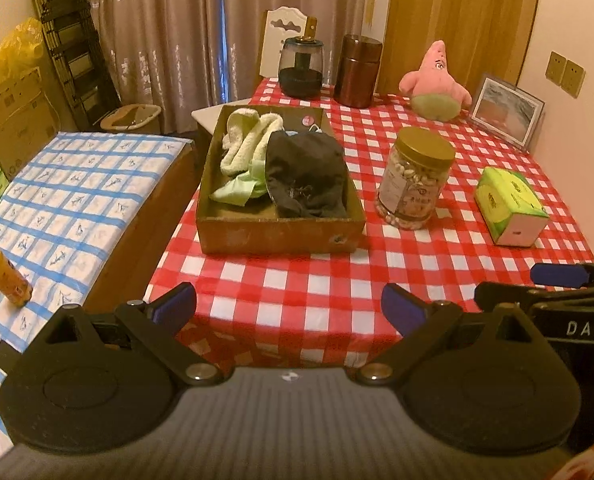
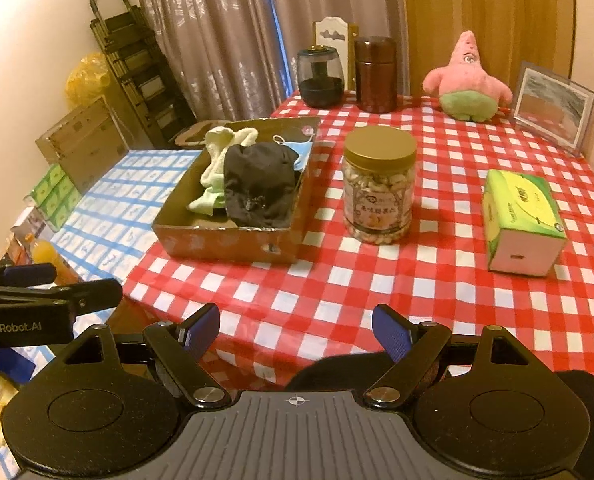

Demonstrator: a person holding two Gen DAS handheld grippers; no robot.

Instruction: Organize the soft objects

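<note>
A brown cardboard box stands on the red checked table. In it lie a black cloth, a pale towel, a light green cloth and a blue face mask. A pink starfish plush sits at the table's far side. My left gripper is open and empty, above the table's near edge. My right gripper is open and empty, also at the near edge, beside the left one.
A nut jar with a gold lid stands right of the box. A green tissue pack lies further right. A dark glass jar, a brown canister and a picture frame stand at the back. A blue checked surface lies to the left.
</note>
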